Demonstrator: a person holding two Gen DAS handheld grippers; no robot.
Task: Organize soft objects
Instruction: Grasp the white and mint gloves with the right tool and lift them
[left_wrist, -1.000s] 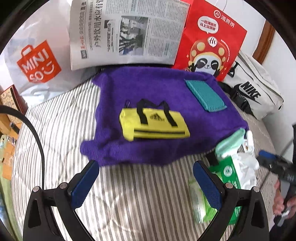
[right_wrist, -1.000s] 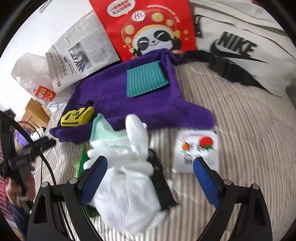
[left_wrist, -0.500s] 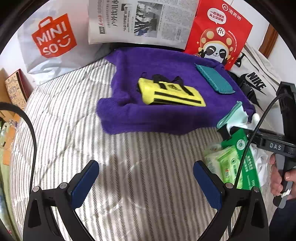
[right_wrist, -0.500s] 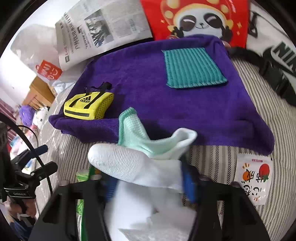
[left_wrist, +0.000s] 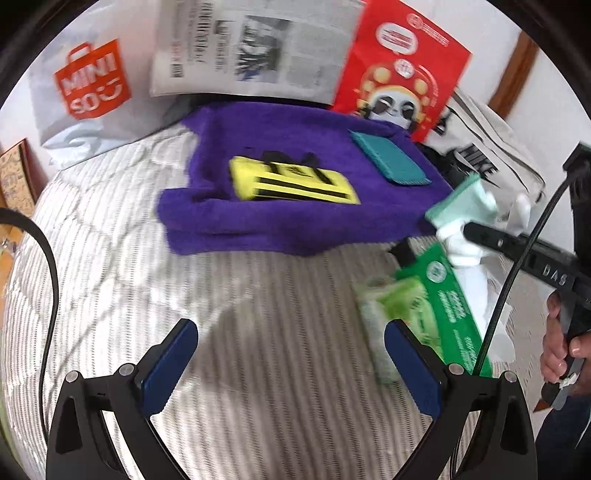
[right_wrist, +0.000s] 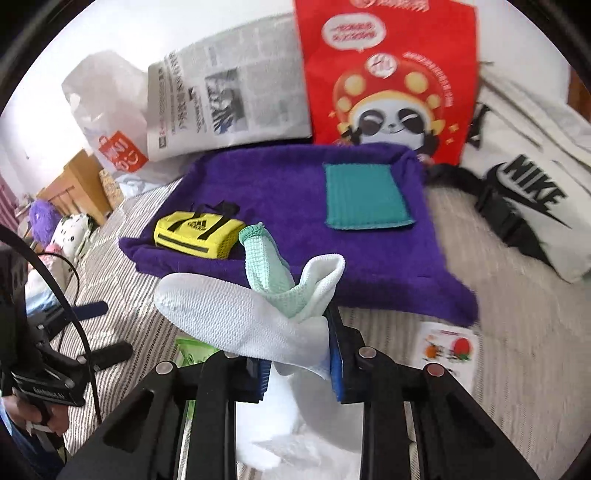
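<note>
My right claw (right_wrist: 299, 363), jaws just closing, pinches the white-and-mint socks (right_wrist: 236, 317) above the striped bed (right_wrist: 517, 332), near the purple towel (right_wrist: 295, 184); left claw (left_wrist: 291, 363) spread wide, empty.

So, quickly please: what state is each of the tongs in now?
Left tongs: open, empty.
Right tongs: just closed on the white sock.

Propped at the bed's far edge: newspaper (right_wrist: 229, 99), red panda bag (right_wrist: 388, 70), white Miniso bag (left_wrist: 88, 88).
</note>
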